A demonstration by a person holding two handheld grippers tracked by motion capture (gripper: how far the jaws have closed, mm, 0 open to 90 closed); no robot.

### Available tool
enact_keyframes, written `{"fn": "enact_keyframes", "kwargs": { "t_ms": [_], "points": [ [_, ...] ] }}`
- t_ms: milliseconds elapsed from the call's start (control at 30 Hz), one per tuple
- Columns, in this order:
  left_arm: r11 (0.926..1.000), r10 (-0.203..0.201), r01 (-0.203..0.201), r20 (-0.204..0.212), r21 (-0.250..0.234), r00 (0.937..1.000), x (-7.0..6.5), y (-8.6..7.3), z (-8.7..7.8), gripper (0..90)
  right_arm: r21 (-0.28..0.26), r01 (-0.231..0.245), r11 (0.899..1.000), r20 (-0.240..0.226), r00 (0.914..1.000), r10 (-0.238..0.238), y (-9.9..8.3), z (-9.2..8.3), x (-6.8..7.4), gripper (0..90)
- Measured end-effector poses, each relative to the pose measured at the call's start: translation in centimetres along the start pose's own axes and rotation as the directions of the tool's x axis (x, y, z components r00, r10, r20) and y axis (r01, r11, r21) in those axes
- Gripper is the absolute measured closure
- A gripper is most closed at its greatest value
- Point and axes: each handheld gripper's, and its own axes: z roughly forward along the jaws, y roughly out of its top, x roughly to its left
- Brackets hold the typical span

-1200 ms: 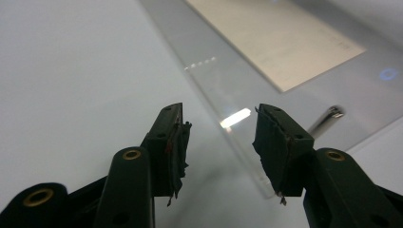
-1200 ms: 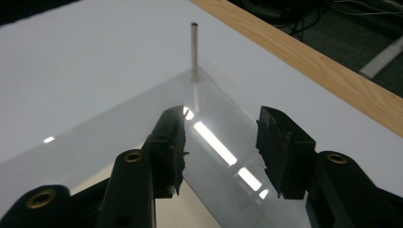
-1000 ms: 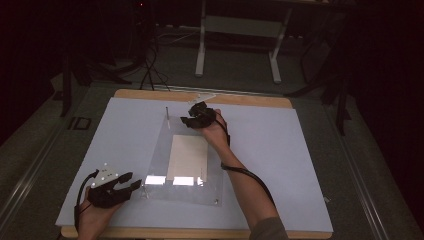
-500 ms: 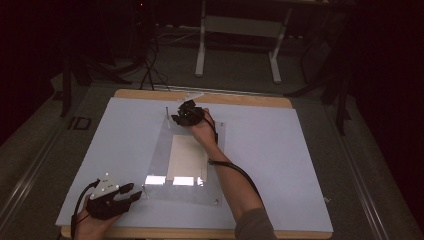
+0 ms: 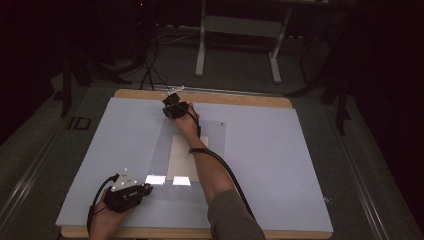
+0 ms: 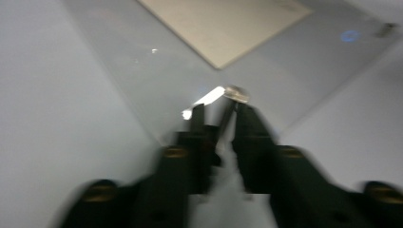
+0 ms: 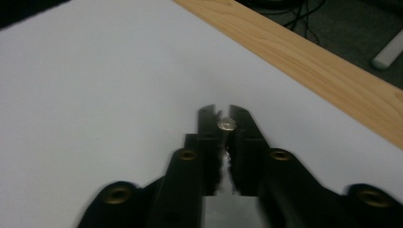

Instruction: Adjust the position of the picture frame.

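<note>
- On the counter, your left gripper pinches the clear plastic sheet's near corner, jaws just closed.
- Diagonally opposite, your right gripper clamps its far corner.

no readable text, labels, numbers
</note>
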Motion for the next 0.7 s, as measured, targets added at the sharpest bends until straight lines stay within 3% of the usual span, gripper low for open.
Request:
{"fn": "enact_keyframes", "kwargs": {
  "t_ms": [100,233,467,567,633,700],
  "points": [
    [1.0,0.007,-0.007,-0.023,0.001,0.9997,-0.1,0.2,0.1,83.7,0.0,-0.03,1.0,0.032,0.9991,0.03,-0.2,-0.4,-0.3,85.3],
    [0.9999,-0.002,0.001,-0.004,-0.016,1.0,0.3,0.4,-0.1,83.7,0.0,-0.038,0.999,0.06,0.9975,0.038,-1.0,-1.8,-1.3,85.4],
    [0.9932,-0.092,0.085,-0.085,-0.08,0.9922,3.2,1.3,-0.4,82.9,-0.027,-0.085,0.996,0.1,0.9911,0.087,-4.1,-7.1,-5.6,85.4],
    [0.9886,-0.132,0.124,-0.093,-0.085,0.9869,4.6,2.1,0.3,82.7,-0.03,-0.093,0.995,0.121,0.988,0.096,-5.7,-9.5,-7.0,85.7],
    [0.9844,-0.162,0.157,-0.068,-0.08,0.9844,5.7,2.7,0.8,81.9,-0.031,-0.103,0.994,0.12,0.9871,0.106,-6.7,-11.2,-8.0,85.7],
    [0.9834,-0.17,0.165,-0.073,-0.076,0.9827,6.6,3.4,1.4,82.0,-0.033,-0.1,0.994,0.123,0.987,0.103,-7.5,-12.8,-8.7,85.7]
  ]
}}
